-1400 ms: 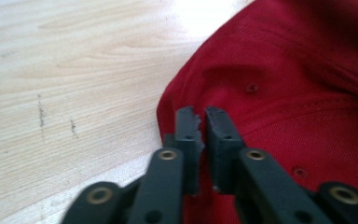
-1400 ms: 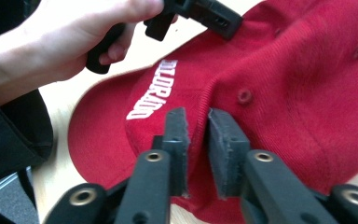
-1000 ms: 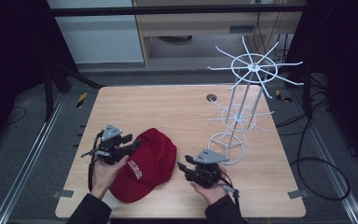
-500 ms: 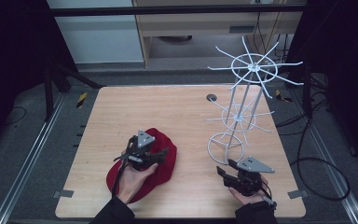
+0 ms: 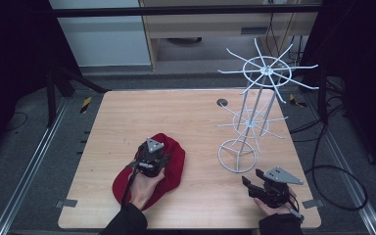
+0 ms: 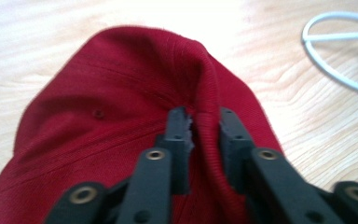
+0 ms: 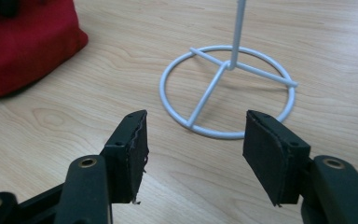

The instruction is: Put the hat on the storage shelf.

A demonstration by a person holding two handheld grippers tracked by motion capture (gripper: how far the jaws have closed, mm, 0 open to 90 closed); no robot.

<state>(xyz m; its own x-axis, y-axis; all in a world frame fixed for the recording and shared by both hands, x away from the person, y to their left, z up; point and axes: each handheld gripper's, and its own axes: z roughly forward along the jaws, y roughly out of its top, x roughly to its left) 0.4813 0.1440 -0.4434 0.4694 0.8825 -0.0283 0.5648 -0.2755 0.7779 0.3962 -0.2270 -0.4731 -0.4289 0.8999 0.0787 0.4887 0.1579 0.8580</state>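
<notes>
A red cap (image 5: 171,161) lies on the wooden table (image 5: 186,117), left of centre near the front. My left gripper (image 5: 149,157) sits on top of it, shut on a raised fold of the cap's crown (image 6: 205,121). A white wire rack (image 5: 254,112) with spoked hooks stands at the right, its ring base (image 7: 228,93) flat on the table. My right gripper (image 5: 248,185) hovers open near the front right corner, just short of the ring base, nothing between its jaws. The cap's edge (image 7: 23,42) appears at the upper left of the right gripper view.
A small round hole (image 5: 222,103) sits in the tabletop behind the rack. Bare wood stretches across the back and left of the table. Metal rails (image 5: 34,161) and cables (image 5: 323,171) run along the floor on both sides.
My left gripper moved right onto the cap's crown and shut on a fold, bunching the cap. My right gripper moved right, away from the cap, toward the front right corner.
</notes>
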